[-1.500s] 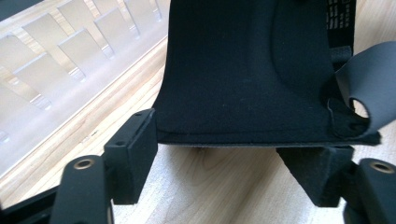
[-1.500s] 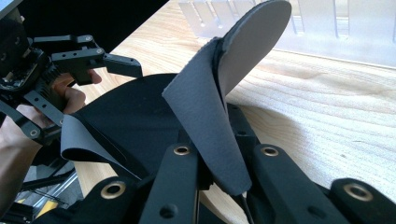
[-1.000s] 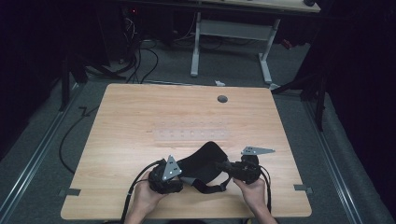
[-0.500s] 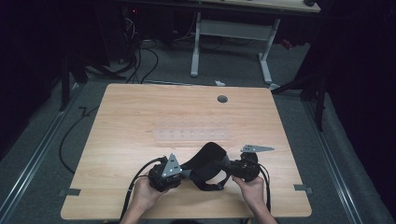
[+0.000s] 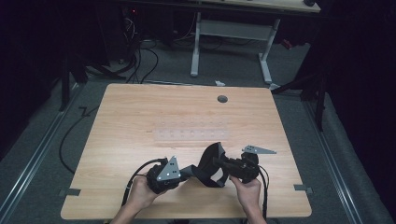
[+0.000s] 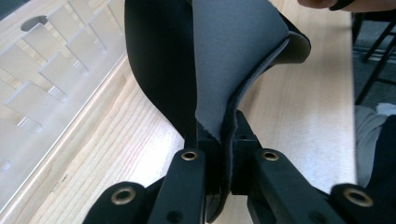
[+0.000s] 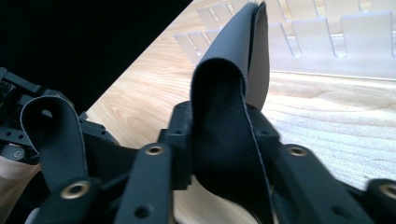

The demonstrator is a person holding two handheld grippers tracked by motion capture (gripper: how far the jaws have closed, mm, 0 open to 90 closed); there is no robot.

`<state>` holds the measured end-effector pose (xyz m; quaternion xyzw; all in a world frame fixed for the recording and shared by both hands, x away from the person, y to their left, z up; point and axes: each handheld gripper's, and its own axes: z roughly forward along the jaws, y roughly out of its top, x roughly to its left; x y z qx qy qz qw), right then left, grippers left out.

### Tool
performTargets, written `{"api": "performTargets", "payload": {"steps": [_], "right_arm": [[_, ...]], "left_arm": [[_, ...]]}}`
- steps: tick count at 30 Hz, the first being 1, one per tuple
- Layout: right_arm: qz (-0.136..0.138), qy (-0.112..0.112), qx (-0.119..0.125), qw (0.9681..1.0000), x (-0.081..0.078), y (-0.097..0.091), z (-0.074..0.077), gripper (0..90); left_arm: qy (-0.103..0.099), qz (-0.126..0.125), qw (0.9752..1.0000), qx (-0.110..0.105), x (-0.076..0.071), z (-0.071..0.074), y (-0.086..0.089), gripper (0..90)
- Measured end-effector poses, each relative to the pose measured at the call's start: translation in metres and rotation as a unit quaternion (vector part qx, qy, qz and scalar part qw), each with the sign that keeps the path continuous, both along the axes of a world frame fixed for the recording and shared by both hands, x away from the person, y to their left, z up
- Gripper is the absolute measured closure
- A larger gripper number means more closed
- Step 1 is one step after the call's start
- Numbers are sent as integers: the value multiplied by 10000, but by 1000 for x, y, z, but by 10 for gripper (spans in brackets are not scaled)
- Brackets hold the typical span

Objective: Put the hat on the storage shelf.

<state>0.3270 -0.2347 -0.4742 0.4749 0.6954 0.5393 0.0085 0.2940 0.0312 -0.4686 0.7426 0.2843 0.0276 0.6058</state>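
At the near edge of the wooden table [image 5: 140, 116], the person has a dark, floppy neoprene-like sheet [image 5: 210, 163] strung between both tools. The left gripper [image 5: 180, 173] has just been closing and now pinches one end tight, the grey-faced material squeezed flat between its jaws. The right gripper [image 5: 219, 164] has just been opening; the folded sheet sits between its jaws (whether the pads press it, I cannot tell). A clear slotted rack [image 5: 192, 135] lies just beyond.

High view overlooks the table [image 5: 140, 121]; both gripper views look closely along it.
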Motion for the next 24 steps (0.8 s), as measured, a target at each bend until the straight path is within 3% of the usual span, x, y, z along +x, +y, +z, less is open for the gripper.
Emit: {"api": "performTargets", "payload": {"steps": [9, 13, 16, 18, 20, 24], "right_arm": [[-124, -241, 457, 9986, -6, -26, -2, 481], [-365, -281, 322, 9984, -8, -44, -10, 457], [-597, -257, -222, 9976, -6, -46, -20, 450], [-715, -228, -644, 9951, -4, -43, -26, 440], [-809, -221, -1127, 9901, -1, -38, -31, 421], [-781, -265, -1989, 9765, 3, -23, -39, 419]], "left_arm": [[58, 131, 9997, -201, -1, 1, -5, 866], [112, 259, 9984, -490, 5, 8, -2, 867], [189, 362, 9967, -704, 9, 14, 2, 866], [250, 421, 9954, -828, 11, 17, 5, 866], [258, 523, 9943, -895, 12, 20, 6, 866], [194, 573, 9933, -981, 12, 24, 11, 866]]}}
